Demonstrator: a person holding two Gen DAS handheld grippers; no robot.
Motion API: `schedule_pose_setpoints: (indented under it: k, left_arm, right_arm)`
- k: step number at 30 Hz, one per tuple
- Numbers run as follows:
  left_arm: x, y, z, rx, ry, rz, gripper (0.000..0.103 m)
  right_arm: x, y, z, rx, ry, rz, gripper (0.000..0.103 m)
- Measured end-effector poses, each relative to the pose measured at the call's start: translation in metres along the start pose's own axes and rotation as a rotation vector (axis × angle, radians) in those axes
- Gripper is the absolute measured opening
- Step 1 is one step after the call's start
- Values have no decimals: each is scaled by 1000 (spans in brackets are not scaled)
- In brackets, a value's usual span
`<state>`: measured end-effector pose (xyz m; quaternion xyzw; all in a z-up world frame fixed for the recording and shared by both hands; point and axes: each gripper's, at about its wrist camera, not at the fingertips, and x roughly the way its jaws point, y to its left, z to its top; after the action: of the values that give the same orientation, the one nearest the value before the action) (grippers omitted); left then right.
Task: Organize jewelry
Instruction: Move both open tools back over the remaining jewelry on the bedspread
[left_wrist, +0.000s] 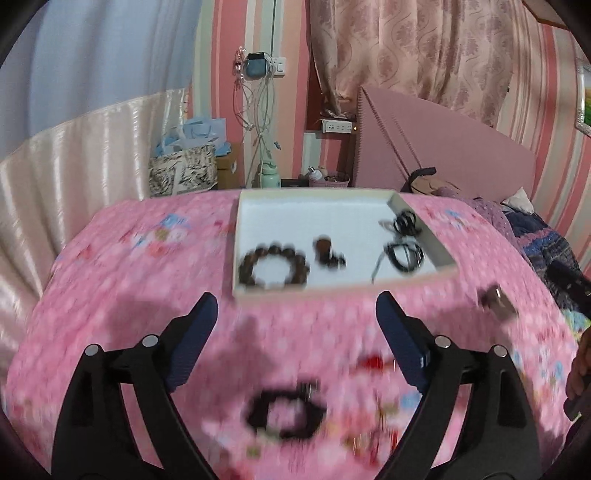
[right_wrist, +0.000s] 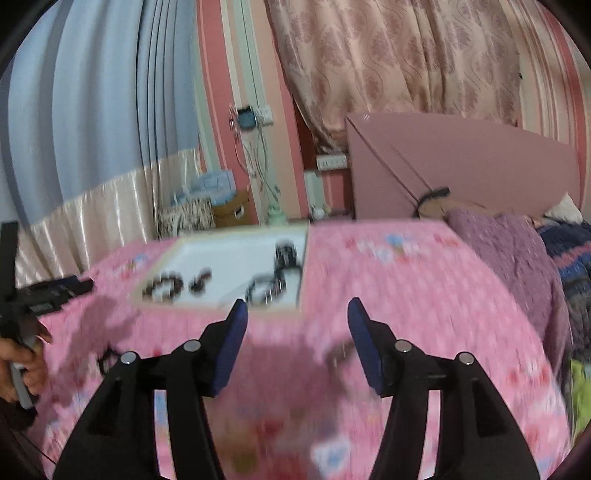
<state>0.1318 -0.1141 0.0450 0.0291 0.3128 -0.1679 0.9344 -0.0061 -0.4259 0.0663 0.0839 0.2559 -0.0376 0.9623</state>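
Lying flat on a pink bed cover (left_wrist: 122, 280) with little cartoon pictures is a shallow white tray (left_wrist: 255, 206). It sits at the far side of the bed, past both sets of tongs.

Inside the tray, a brown bead bracelet (left_wrist: 274, 267) rests near the front left corner. Just beside it, to the right, is a small dark brown bead piece (left_wrist: 327, 253). Further right, by the tray's right wall, lie two black cord bundles (left_wrist: 404, 240), one behind the other.

The left gripper (left_wrist: 297, 301) is open wide, and its two blue pads have nothing between them. On the cover below it, close to the camera, lies a black ring-shaped band (left_wrist: 286, 411). It is too blurry to tell more. A small dark and silver thing (left_wrist: 496, 301) lies on the cover to the right of the tray, also blurry.

The right gripper (right_wrist: 297, 314) is open about halfway, and it holds nothing too. From its camera the tray (right_wrist: 184, 245) is ahead and to the left. A faint dark thing (right_wrist: 338, 354) lies on the cover between its pads, not touched by them. At the left edge, a hand (right_wrist: 26, 363) grips the other tool's handle.

Behind the bed are a pink headboard (left_wrist: 443, 147), flowery curtains (left_wrist: 406, 48) and a striped wall.
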Motion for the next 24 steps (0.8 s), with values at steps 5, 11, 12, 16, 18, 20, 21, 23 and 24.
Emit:
schedule_pose_setpoints:
  k: [5, 11, 12, 16, 18, 20, 21, 23, 24]
  left_arm:
    - [-24, -6, -69, -1, 40, -34, 90]
    - [-23, -26, -112, 24, 98, -78, 90]
    - [-21, -26, -113, 16, 102, -85, 90]
    - [-8, -36, -112, 32, 129, -68, 90]
    - [0, -38, -112, 33, 147, -55, 89]
    - [6, -40, -112, 32, 168, -51, 87]
    - [11, -43, -111, 38, 187, -57, 81]
    - [19, -46, -110, 45, 213, -66, 77]
    - [21, -47, -110, 47, 219, -70, 75]
  right_arm:
    - [-19, -7, -62, 49, 66, 0, 58]
    - [-22, 3, -95, 69, 117, 41, 71]
    - [-20, 7, -97, 59, 122, 40, 71]
    - [-13, 24, -98, 31, 138, 70, 80]
    - [-9, 31, -99, 25, 142, 78, 82]
    - [-4, 37, -100, 14, 157, 75, 82]
    - [0, 40, -99, 7, 166, 75, 82]
    - [7, 44, -98, -2, 184, 88, 83]
    - [9, 46, -97, -7, 188, 87, 84]
